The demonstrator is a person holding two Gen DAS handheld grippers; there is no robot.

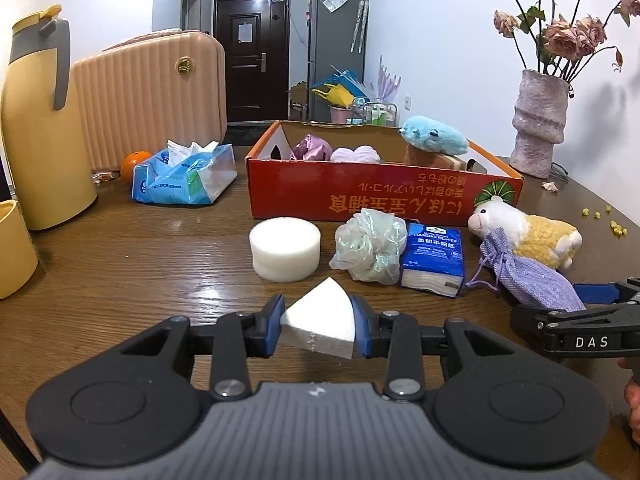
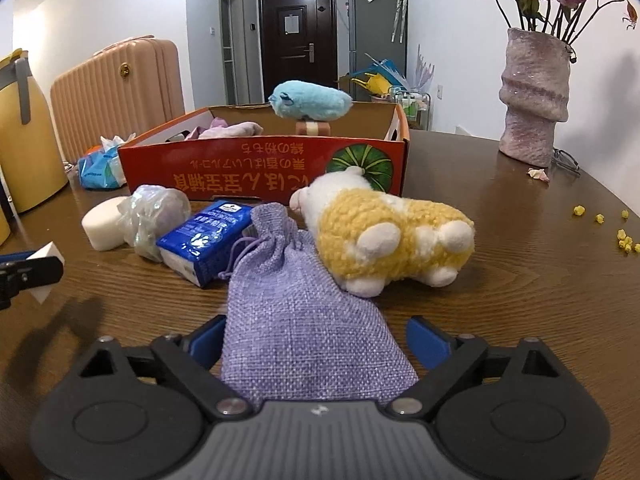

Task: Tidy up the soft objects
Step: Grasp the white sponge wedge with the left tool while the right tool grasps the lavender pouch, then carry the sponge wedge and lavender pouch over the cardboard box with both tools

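Left gripper [image 1: 318, 326]: pinching a white wedge sponge [image 1: 320, 322] between its blue pads, held just above the table [image 1: 140, 248].
Right gripper [image 2: 314, 342]: jaws spread, astride the lavender drawstring pouch [image 2: 298, 320]; the right pad stands clear of the cloth, the left pad is partly hidden behind it, so contact there is hard to judge.
Pouch: lying on the table, its tied neck at 12 o'clock, touching the yellow sheep plush [image 2: 394, 236] at 1 o'clock.
Tissue pack [image 2: 208, 236]: at 10 o'clock from the pouch, just beside it.
Mesh puff [image 1: 370, 250]: between the tissue pack and the round white sponge [image 1: 285, 249].
Orange box [image 1: 360, 196]: at 12 o'clock behind the row, holding a blue plush [image 1: 434, 136] and pink cloth items [image 1: 312, 148].
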